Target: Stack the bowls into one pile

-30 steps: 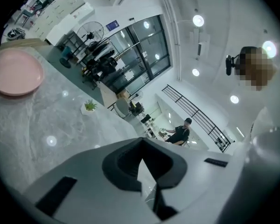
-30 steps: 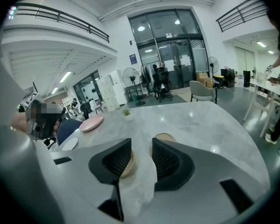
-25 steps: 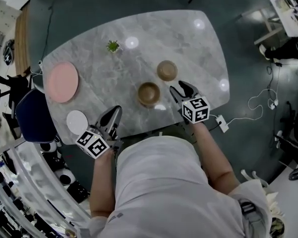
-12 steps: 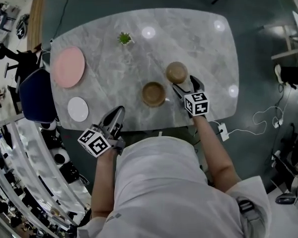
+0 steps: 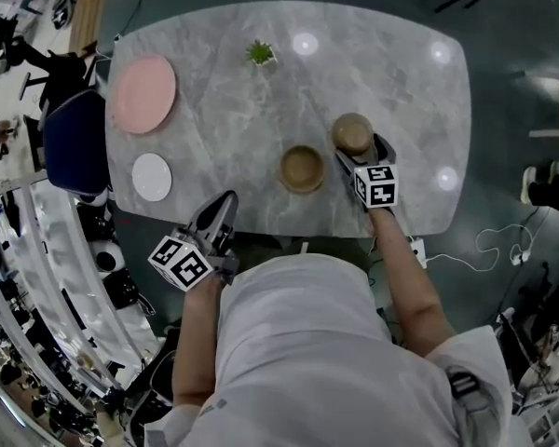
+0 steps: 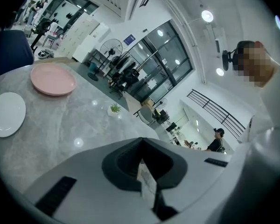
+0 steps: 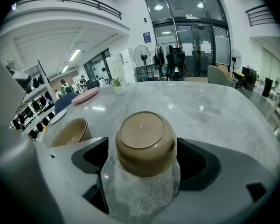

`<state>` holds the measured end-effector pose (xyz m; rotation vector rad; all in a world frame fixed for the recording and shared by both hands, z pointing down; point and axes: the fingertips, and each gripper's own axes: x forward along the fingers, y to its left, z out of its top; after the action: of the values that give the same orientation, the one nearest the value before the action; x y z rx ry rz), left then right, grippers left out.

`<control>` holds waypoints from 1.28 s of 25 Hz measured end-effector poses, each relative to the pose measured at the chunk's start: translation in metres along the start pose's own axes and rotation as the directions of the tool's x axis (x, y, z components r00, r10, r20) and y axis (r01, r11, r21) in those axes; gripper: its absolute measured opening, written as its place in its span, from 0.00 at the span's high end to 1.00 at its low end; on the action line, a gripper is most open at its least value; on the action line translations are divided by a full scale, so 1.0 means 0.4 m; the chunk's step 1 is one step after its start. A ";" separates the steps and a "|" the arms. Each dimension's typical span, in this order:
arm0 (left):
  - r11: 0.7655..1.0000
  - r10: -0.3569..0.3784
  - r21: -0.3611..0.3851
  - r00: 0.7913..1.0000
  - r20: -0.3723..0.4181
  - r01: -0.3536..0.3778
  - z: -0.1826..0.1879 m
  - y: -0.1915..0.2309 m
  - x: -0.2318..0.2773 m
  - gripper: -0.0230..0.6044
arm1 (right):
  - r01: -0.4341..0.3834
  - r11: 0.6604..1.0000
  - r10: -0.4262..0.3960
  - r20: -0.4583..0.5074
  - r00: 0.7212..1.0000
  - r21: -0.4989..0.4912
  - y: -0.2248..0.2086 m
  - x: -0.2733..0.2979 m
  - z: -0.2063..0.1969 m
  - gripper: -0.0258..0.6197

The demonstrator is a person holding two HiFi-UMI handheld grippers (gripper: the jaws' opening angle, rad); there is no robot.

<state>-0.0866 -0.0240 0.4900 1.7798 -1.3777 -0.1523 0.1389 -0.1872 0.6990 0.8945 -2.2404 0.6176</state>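
On the table [image 5: 214, 110], head view: reaches forward with the right gripper [image 5: 361, 153], tilted down, around the upturned bowl [image 5: 352, 133]; upright bowl [image 5: 302, 169] just beside. Parks the left gripper [image 5: 225, 203] at the near edge.

Left gripper view: jaws pressed together, empty.

Right gripper view: jaws just been opening, wide now, flanking the upturned bowl on the table.

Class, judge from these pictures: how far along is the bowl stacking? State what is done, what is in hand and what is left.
Done: nothing is stacked; the upright bowl and the upside-down bowl sit apart on the table. In hand: the right tongs, which have just been opening, straddle the upside-down bowl without pressing it; the left tongs are shut and empty. Left: grip it, lift it and stack it with the other.
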 end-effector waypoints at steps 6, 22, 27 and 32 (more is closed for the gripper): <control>1.000 0.020 -0.025 0.999 0.030 -0.019 -0.006 -0.002 -0.027 0.96 | 0.050 0.998 -0.051 -0.024 0.998 -0.039 -0.017 0.031 -0.014 0.27; 0.999 -0.043 -0.023 0.998 0.050 0.044 -0.003 -0.005 -0.039 0.96 | -0.011 0.996 0.008 0.039 0.999 0.089 0.020 -0.034 0.024 0.29; 0.996 -0.082 -0.028 0.996 0.047 0.083 -0.003 -0.002 -0.037 0.96 | -0.021 0.991 0.014 0.048 0.999 0.130 0.044 -0.077 0.024 0.30; 0.991 -0.123 -0.042 0.992 0.040 0.125 -0.012 0.002 -0.048 0.96 | -0.047 0.986 0.039 0.051 0.998 0.157 0.106 -0.138 0.025 0.30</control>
<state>-0.0919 -0.0055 0.4861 1.8344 -1.2798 -0.2817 0.1353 -0.1418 0.6454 0.9498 -2.2832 0.8116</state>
